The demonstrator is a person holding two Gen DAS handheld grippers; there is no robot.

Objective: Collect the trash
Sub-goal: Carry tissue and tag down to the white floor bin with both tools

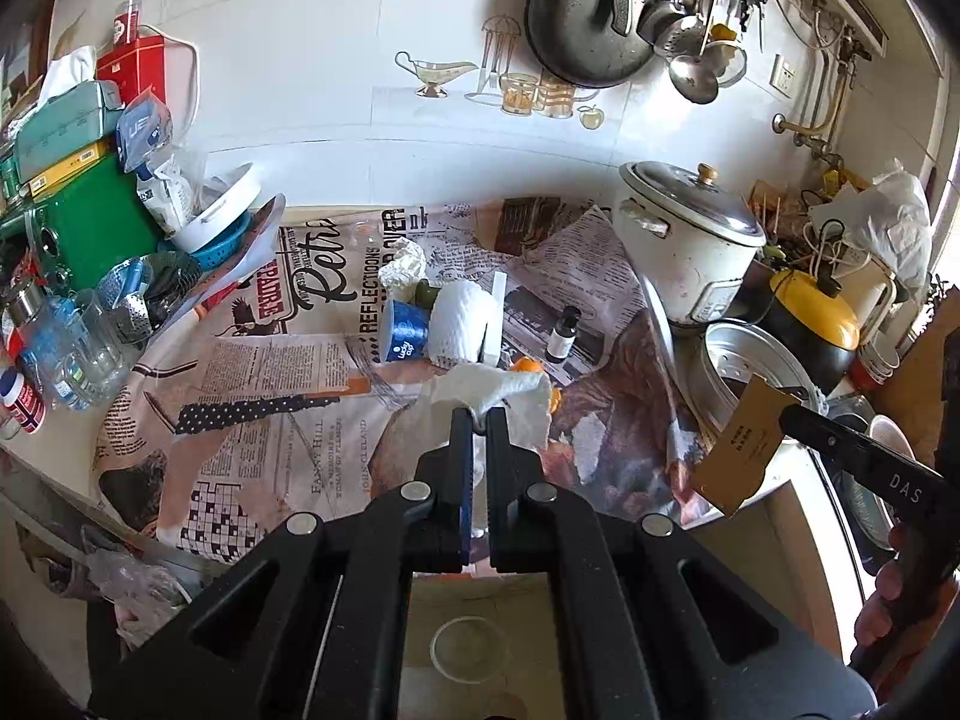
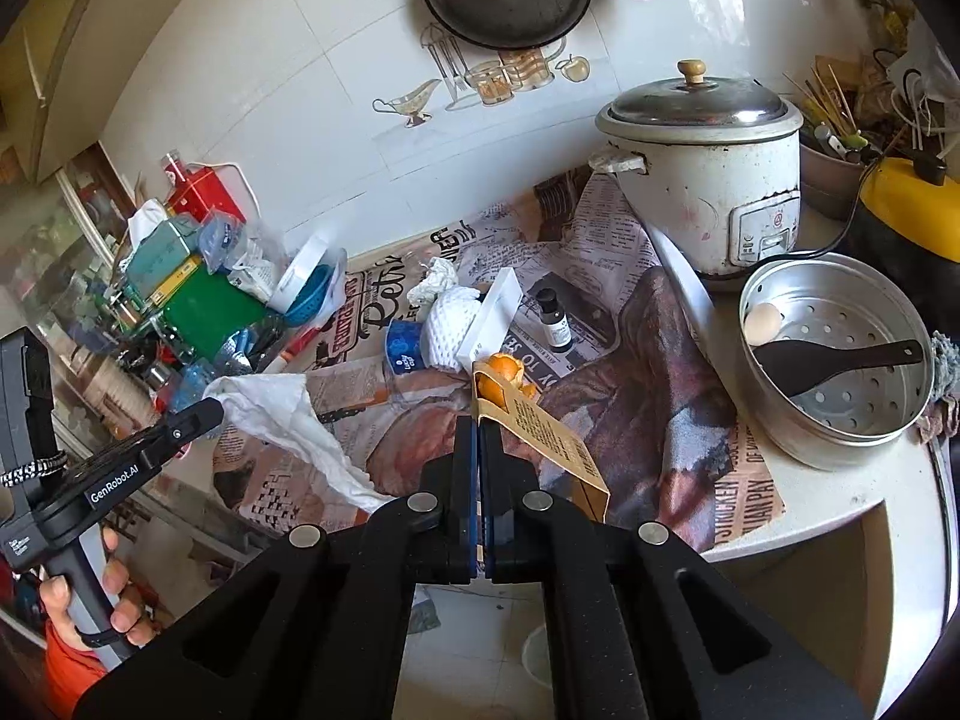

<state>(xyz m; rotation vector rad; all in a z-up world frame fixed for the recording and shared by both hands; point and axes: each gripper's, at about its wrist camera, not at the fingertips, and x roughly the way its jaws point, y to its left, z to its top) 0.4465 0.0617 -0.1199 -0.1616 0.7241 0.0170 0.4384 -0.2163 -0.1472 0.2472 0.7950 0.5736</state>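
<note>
My left gripper [image 1: 478, 420] is shut on a crumpled white paper towel [image 1: 498, 393], lifted over the newspaper-covered counter [image 1: 258, 372]; the same towel [image 2: 282, 414] hangs from that gripper [image 2: 216, 408] in the right wrist view. My right gripper [image 2: 478, 426] is shut on a tan cardboard tag [image 2: 552, 438], also seen from the left as the tag [image 1: 744, 438]. On the counter lie orange peel [image 2: 504, 372], a blue paper cup [image 1: 403, 331], a white foam fruit net [image 1: 465, 318], a crumpled tissue [image 1: 405, 264], a small dark bottle [image 1: 564, 333] and a white flat box [image 2: 495, 315].
A white rice cooker [image 1: 684, 246] stands at the back right, with a perforated metal steamer pot [image 2: 834, 354] holding a black spatula beside it. Boxes, bottles and glasses [image 1: 78, 228] crowd the left. A wok and utensils [image 1: 588, 18] hang on the tiled wall. Floor shows below the counter edge.
</note>
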